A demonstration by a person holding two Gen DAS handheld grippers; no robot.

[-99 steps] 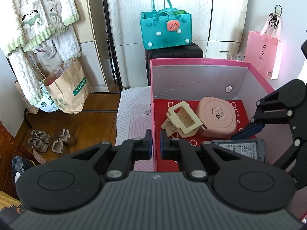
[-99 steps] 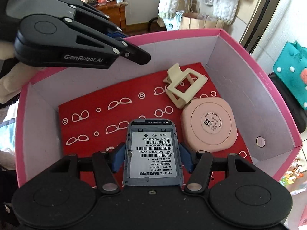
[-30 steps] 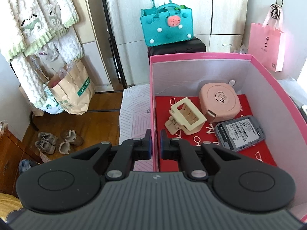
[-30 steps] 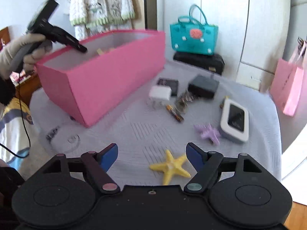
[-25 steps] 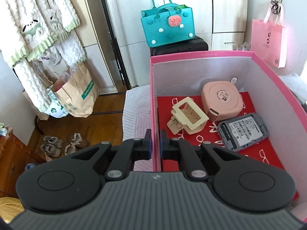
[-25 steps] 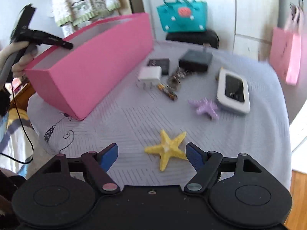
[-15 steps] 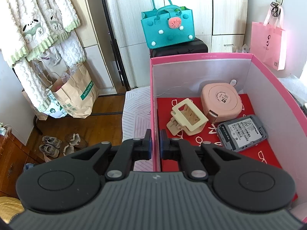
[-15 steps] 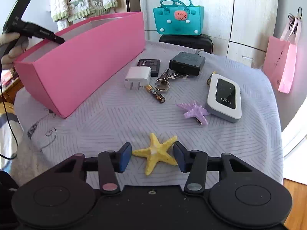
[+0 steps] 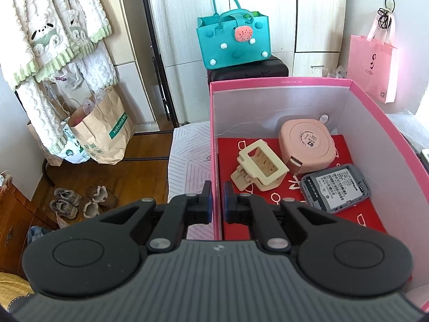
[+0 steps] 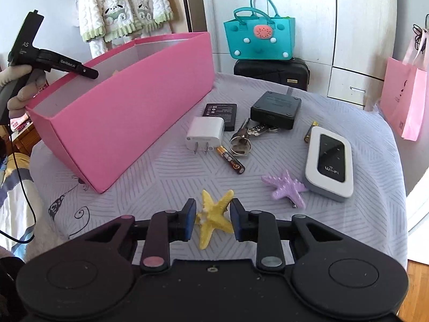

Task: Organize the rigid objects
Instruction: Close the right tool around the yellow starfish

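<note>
Closing in, the right gripper (image 10: 211,220) had the yellow starfish (image 10: 214,218) between its pads on the near tablecloth (image 10: 171,177) — jaws narrowing, not quite pressing. The left gripper (image 9: 217,201) was clenched on the pink box (image 9: 214,139) wall at its near left edge. Inside lay a cream hair claw (image 9: 258,166), a pink round case (image 9: 307,145) and a grey device (image 9: 335,187) — the purple starfish (image 10: 285,187) sat further right.

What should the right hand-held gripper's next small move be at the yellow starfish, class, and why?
Probably finish closing, then lift. The right hand-held gripper has its closing jaws on either side of the yellow starfish, which lies flat on the cloth; whether the pads touch it yet is unclear. The left hand-held gripper is clamped on the pink box wall, steadying it for the drop.
</note>
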